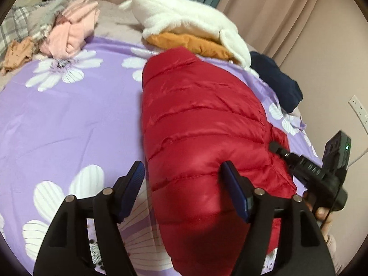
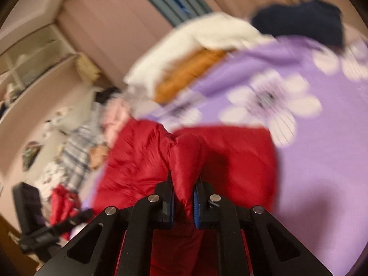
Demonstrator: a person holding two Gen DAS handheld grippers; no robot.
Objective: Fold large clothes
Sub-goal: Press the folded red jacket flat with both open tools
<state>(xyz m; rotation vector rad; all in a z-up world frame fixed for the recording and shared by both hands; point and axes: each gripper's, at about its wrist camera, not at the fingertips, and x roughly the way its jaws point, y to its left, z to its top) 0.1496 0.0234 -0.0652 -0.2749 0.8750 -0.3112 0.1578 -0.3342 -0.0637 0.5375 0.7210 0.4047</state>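
A red quilted puffer jacket (image 1: pixel 202 124) lies lengthwise on the purple flowered bedsheet (image 1: pixel 69 119). My left gripper (image 1: pixel 184 172) is open just above the jacket's near end, with the left finger over the sheet and the right finger over the red fabric. My right gripper (image 2: pixel 184 197) is shut on a bunched fold of the red jacket (image 2: pixel 186 156). In the left wrist view the right gripper (image 1: pixel 276 148) grips the jacket's right edge. The right wrist view is blurred.
A white fleece (image 1: pixel 184 18) over an orange garment (image 1: pixel 191 43) lies at the far edge, with a navy garment (image 1: pixel 276 80) to the right. Pink (image 1: pixel 71 32) and plaid clothes (image 1: pixel 20 25) are piled far left. Curtains and a wall stand behind.
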